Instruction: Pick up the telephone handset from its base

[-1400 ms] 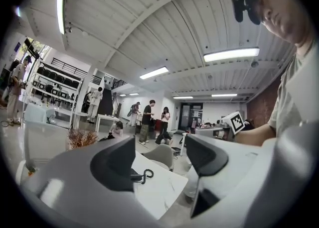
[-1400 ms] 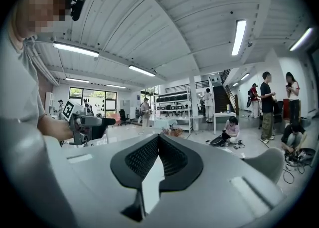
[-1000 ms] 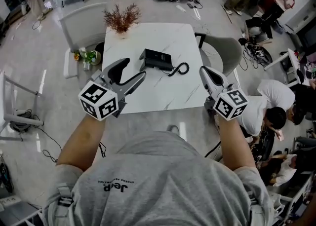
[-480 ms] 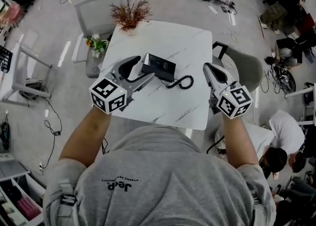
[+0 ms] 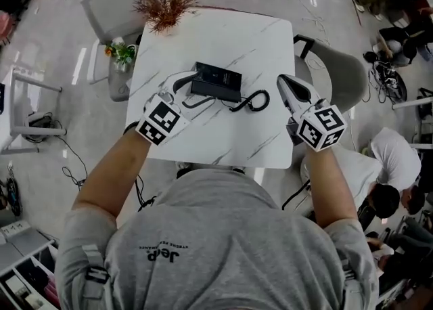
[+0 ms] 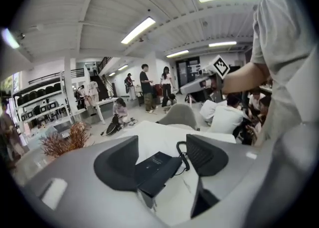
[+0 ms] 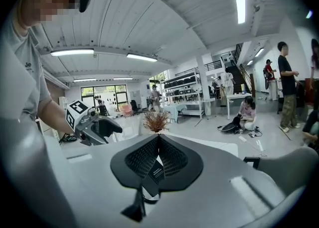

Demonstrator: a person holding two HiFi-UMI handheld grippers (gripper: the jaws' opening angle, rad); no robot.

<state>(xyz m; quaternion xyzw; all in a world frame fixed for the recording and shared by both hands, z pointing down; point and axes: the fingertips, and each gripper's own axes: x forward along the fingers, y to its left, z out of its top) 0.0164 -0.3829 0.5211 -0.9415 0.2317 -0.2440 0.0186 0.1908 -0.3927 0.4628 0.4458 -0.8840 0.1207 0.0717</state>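
White desk (image 5: 223, 31) carries the phone (image 5: 216, 80); left claw (image 5: 186, 92) stands open just beside it, right claw (image 5: 283, 84) closed, apart.

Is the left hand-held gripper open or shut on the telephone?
Open. On the left hand-held gripper the jaws stand apart in its own view, the telephone showing between them, unclamped.

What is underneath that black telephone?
The telephone lies on the white marbled table, with its coiled cord on the tabletop beside it. Whatever is directly beneath the phone's body is covered.
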